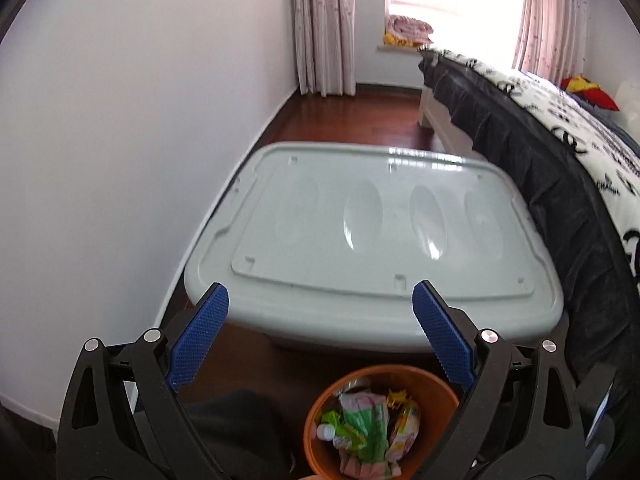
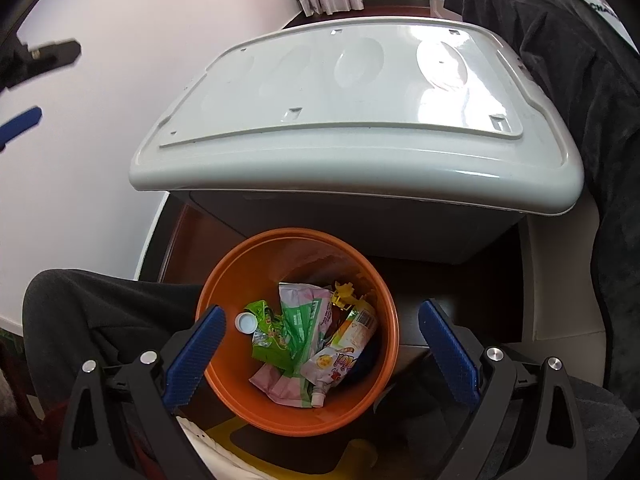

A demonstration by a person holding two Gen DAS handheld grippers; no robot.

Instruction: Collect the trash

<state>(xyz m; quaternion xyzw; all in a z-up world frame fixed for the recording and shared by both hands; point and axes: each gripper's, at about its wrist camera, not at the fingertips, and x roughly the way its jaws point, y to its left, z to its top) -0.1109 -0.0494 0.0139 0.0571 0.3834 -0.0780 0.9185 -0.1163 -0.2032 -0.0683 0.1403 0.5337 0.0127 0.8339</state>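
Note:
An orange trash bin (image 2: 248,264) stands on the floor in front of a grey lidded storage box (image 2: 352,120). Inside it lie green and pink wrappers (image 2: 304,320), a snack pouch (image 2: 344,344), a white bottle cap (image 2: 246,322) and a yellow scrap. My right gripper (image 2: 320,316) is open and empty above the bin. My left gripper (image 1: 320,304) is open and empty, held higher over the box's near edge, with the bin (image 1: 436,384) below it. The left gripper's fingers also show at the far left of the right wrist view (image 2: 20,124).
The storage box lid (image 1: 360,220) is bare. A bed with a dark skirt and a black-and-white cover (image 1: 560,128) runs along the right. A white wall (image 1: 120,140) is at the left. Dark clothing (image 2: 100,312) lies beside the bin. Curtains and a window are at the back.

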